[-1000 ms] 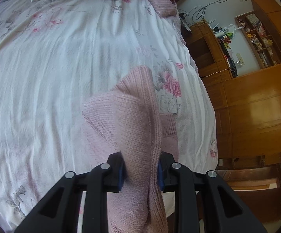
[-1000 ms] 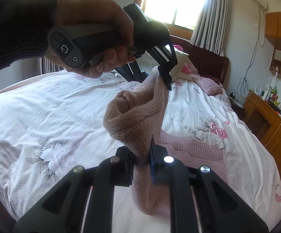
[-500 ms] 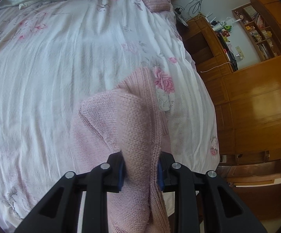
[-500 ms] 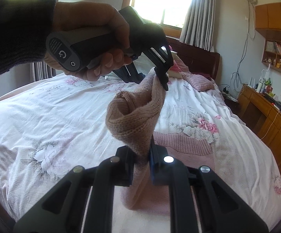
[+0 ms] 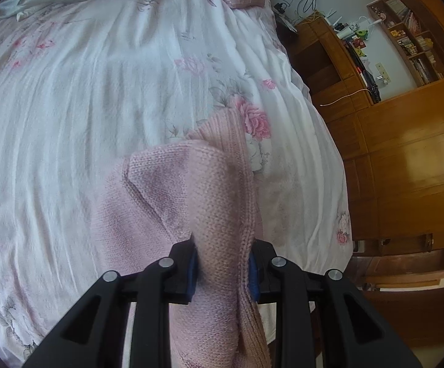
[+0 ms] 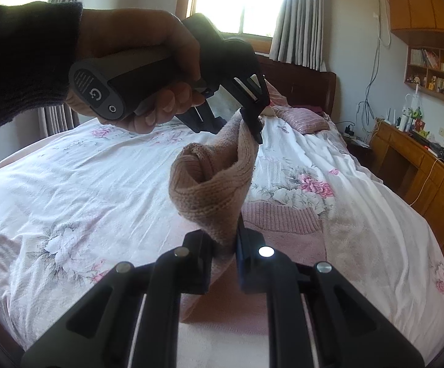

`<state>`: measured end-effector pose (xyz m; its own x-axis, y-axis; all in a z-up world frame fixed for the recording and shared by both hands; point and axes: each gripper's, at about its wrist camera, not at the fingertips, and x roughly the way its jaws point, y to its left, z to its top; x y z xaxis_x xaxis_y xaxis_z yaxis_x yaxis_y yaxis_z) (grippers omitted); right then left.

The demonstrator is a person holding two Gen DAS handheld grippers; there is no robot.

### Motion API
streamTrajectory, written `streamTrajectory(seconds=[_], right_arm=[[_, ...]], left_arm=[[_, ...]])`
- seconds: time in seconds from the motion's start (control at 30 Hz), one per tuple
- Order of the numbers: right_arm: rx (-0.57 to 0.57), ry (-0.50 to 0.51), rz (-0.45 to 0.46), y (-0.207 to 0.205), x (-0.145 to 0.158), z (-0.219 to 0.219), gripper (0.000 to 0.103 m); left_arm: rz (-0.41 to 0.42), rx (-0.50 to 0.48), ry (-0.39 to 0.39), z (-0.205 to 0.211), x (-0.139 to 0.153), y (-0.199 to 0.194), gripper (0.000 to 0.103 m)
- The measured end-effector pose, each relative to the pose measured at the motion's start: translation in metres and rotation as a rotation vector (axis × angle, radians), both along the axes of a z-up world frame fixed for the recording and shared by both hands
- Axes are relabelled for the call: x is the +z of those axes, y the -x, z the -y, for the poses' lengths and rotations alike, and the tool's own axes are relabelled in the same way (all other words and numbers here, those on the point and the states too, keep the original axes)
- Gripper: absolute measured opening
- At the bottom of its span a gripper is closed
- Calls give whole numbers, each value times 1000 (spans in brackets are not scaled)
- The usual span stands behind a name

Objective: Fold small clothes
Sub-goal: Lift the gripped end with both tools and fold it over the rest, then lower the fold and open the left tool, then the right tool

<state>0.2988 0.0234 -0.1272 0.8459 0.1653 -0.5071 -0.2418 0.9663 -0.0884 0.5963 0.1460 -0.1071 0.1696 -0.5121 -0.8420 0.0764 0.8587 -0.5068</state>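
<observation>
A pink knitted sweater lies partly on the floral bedspread, its ribbed hem spread flat. One edge of it is lifted into a slack fold between both grippers. My right gripper is shut on the lower end of that fold. My left gripper, held by a hand in a dark sleeve, is shut on the upper end, above and beyond the right one. In the left wrist view the pink sweater bulges up between the left gripper pads and drapes down onto the bedspread.
A striped pink pillow lies at the dark wooden headboard. Along the bed's right side stand a wooden desk with cables and clutter and tall wooden wardrobes. Curtained windows are behind.
Both grippers have carried the lifted fold of sweater further over the bed, toward the headboard; the grips are unchanged.
</observation>
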Motion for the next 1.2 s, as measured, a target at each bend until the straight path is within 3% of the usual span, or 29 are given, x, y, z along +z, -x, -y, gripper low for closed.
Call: streamTrajectory(seconds=[0.77, 1.2], right_arm=[[-66, -25, -35, -10, -27, 51, 11], [-95, -59, -75, -13, -47, 73, 11]], left_arm=[[-23, -41, -34, 57, -39, -13, 26], [-19, -58, -93, 86, -61, -13, 26]])
